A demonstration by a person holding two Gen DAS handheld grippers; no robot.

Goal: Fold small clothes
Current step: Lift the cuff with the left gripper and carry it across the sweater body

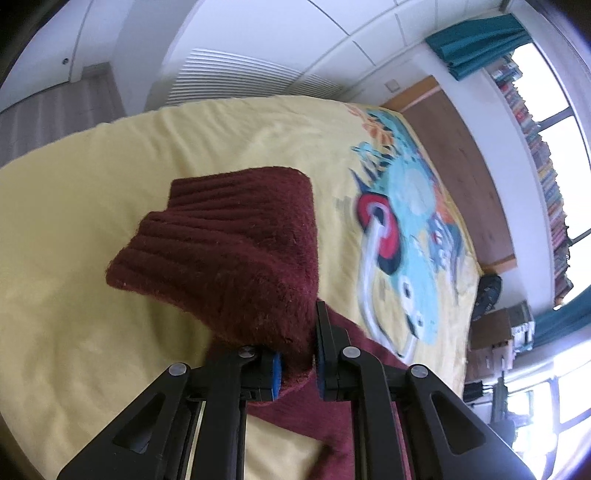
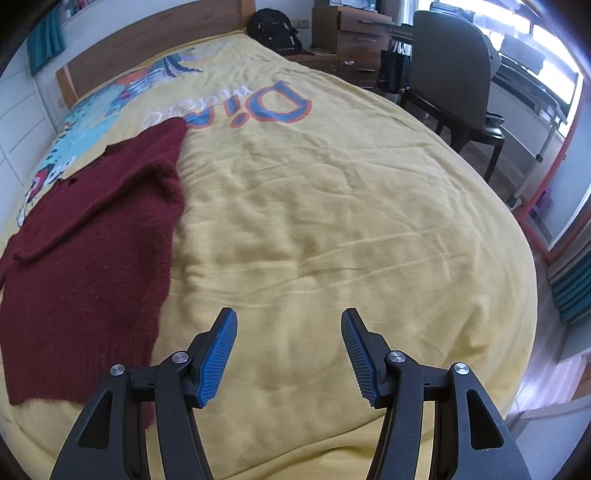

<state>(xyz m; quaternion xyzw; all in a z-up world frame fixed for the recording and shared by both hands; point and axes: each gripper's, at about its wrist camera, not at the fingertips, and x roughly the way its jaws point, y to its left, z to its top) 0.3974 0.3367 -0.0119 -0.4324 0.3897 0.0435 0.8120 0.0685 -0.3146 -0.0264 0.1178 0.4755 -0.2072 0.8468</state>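
Note:
A dark red knitted sweater [image 2: 92, 236] lies spread on the left part of the yellow bedspread [image 2: 332, 221]. In the left wrist view my left gripper [image 1: 298, 354] is shut on a sleeve of the sweater [image 1: 236, 243], and the ribbed cuff hangs lifted above the bed in front of the fingers. More of the red knit lies under the gripper at the bottom. My right gripper [image 2: 290, 325] stands open over bare bedspread to the right of the sweater, with nothing between its blue pads.
The bedspread carries a blue cartoon print [image 1: 410, 236] and orange lettering [image 2: 273, 103]. A wooden headboard [image 2: 155, 40] is at the far end. Beyond the bed's right side stand a black backpack [image 2: 275, 29], wooden drawers [image 2: 354, 40] and a grey chair [image 2: 454, 77].

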